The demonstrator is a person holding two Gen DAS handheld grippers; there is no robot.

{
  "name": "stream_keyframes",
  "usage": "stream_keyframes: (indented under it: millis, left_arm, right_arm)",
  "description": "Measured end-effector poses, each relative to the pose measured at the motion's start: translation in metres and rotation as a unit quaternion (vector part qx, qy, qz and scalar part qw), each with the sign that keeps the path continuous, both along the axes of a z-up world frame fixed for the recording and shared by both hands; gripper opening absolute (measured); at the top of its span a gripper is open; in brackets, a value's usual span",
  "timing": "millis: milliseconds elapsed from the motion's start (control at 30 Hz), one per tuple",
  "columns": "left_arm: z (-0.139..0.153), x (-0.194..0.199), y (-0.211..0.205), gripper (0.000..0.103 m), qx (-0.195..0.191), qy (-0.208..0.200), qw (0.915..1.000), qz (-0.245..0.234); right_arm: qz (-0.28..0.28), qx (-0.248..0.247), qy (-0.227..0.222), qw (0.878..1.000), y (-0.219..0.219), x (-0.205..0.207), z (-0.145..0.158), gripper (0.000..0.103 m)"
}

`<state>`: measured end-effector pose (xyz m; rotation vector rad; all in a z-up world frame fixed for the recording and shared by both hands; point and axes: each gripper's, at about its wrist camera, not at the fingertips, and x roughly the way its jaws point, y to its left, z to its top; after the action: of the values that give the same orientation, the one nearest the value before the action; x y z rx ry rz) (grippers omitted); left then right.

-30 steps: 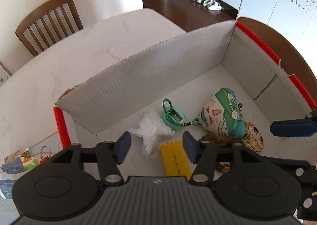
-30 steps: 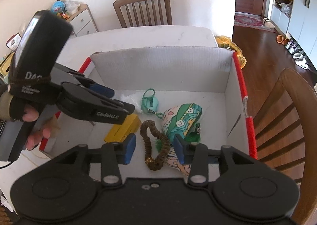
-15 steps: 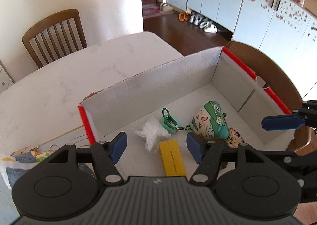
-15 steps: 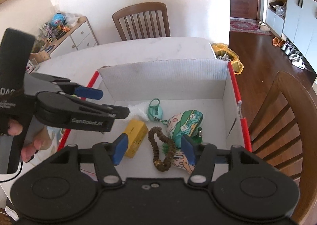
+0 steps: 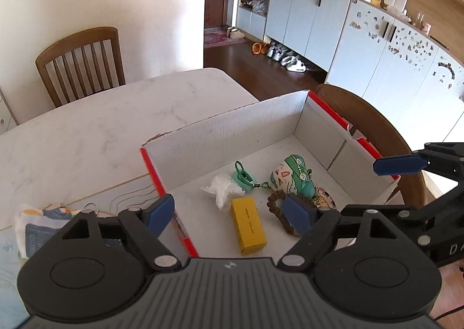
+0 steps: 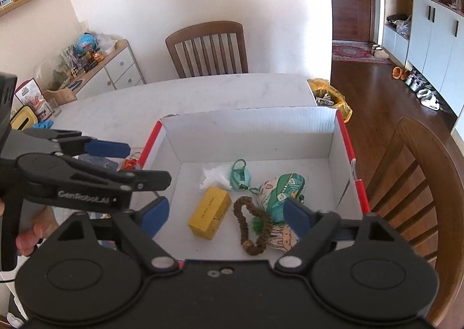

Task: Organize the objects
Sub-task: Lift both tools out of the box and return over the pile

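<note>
A white cardboard box with red edges (image 5: 232,126) (image 6: 249,123) stands on the marble table. Inside lie a yellow box (image 5: 248,224) (image 6: 209,215), a white plastic wad (image 5: 221,188) (image 6: 213,175), a small teal pouch (image 5: 243,176) (image 6: 239,175), a green patterned cloth bag (image 5: 293,174) (image 6: 282,190) and a brown bead loop (image 6: 249,221). My left gripper (image 5: 229,214) is open and empty, held above the box's near left corner. My right gripper (image 6: 227,213) is open and empty above the box's near edge.
A patterned cloth pouch with a key ring (image 5: 43,213) lies on the table left of the box. Wooden chairs stand at the far side (image 5: 81,62) and at the right (image 6: 417,184). A cabinet with clutter (image 6: 95,68) stands at the left wall.
Both grippers have pulled up and back from the box, so more of the box and table shows. Both stay open. The objects in the box have not moved.
</note>
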<state>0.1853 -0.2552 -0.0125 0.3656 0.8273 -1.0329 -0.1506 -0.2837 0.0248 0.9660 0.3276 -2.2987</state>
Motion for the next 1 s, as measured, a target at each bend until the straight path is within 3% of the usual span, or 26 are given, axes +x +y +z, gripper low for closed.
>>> stream_keyframes:
  millis: [267,400,600,867,1000]
  left_arm:
    - [0.005,0.007,0.032,0.089,-0.016,-0.001,0.9999,0.006]
    - [0.01,0.014,0.051,0.103,-0.031,0.0,0.9995,0.008]
    - [0.011,0.033,0.08,0.103,-0.057,0.011,0.9982,0.013]
    - [0.018,0.07,0.111,0.103,-0.062,-0.016,0.9977,0.021]
    - [0.018,0.094,0.127,0.103,-0.065,-0.002,0.9975,0.027]
  right_arm:
    - [-0.007,-0.012,0.017,1.0,-0.013,0.019,0.003,0.102]
    - [-0.006,-0.01,0.019,1.0,-0.026,0.03,0.002,0.102]
    - [-0.002,-0.01,0.014,1.0,-0.051,0.046,-0.003,0.102]
    - [0.009,-0.02,0.007,1.0,-0.091,0.068,-0.013,0.102]
    - [0.018,-0.013,0.008,1.0,-0.113,0.078,-0.021,0.102]
